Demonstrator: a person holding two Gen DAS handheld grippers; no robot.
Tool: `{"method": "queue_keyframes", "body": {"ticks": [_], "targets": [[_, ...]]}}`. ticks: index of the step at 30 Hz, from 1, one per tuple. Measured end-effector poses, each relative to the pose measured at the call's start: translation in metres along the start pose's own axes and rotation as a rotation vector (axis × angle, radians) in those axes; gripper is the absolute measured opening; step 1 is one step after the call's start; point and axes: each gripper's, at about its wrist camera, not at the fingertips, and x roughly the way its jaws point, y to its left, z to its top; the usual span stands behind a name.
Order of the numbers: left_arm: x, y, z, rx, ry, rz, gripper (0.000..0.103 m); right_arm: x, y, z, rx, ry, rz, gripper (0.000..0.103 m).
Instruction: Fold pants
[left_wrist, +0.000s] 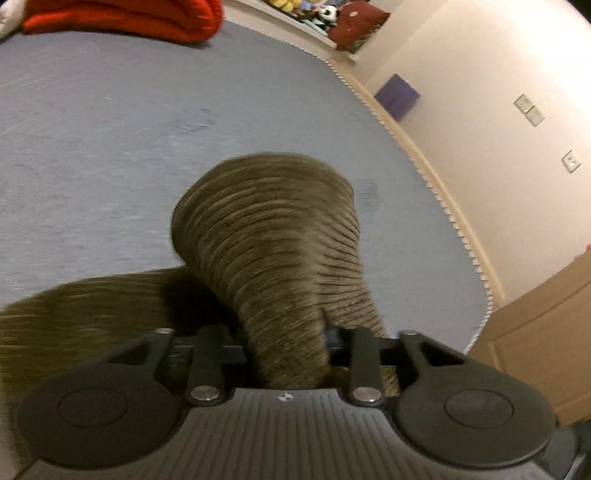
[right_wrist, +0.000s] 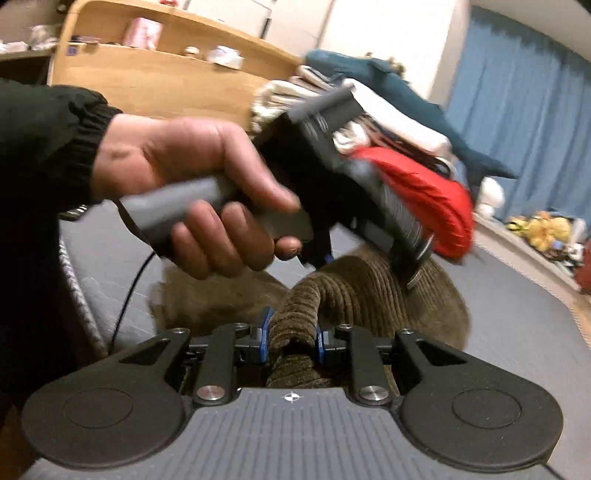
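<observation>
Olive-brown corduroy pants (left_wrist: 273, 240) lie bunched on a grey-blue mattress (left_wrist: 110, 129). One fold rises into my left gripper (left_wrist: 288, 343), which is shut on the cloth; the cloth hides its fingertips. In the right wrist view my right gripper (right_wrist: 293, 334) is shut on another ridge of the pants (right_wrist: 354, 291), pinched between its blue pads (right_wrist: 264, 330). A person's hand (right_wrist: 199, 184) in a black sleeve holds the left gripper (right_wrist: 412, 275) just beyond, its tip down on the same cloth.
A red blanket (right_wrist: 424, 199) and a pile of folded laundry (right_wrist: 373, 110) sit at the mattress's far side. A wooden shelf (right_wrist: 147, 74), a blue curtain (right_wrist: 524, 110) and plush toys (right_wrist: 543, 229) ring the bed. A black cable (right_wrist: 133, 280) hangs from the left gripper's handle.
</observation>
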Motion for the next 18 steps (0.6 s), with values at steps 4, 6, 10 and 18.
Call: {"method": "queue_keyframes", "body": {"ticks": [4, 6, 10, 18], "targets": [[-0.028, 0.032, -0.008, -0.028, -0.03, 0.067, 0.024, 0.011, -0.024, 0.019, 0.138, -0.008, 0.16, 0.031], [-0.046, 0.052, -0.012, -0.046, -0.044, 0.127, 0.025, 0.011, -0.042, 0.029, 0.244, -0.039, 0.24, 0.049], [-0.075, 0.093, -0.023, -0.117, -0.07, 0.259, 0.028, 0.024, -0.079, 0.031, 0.405, -0.077, 0.168, 0.074], [-0.074, 0.14, -0.027, -0.224, 0.009, 0.263, 0.093, 0.115, -0.149, -0.033, 0.805, 0.314, 0.016, 0.085]]}}
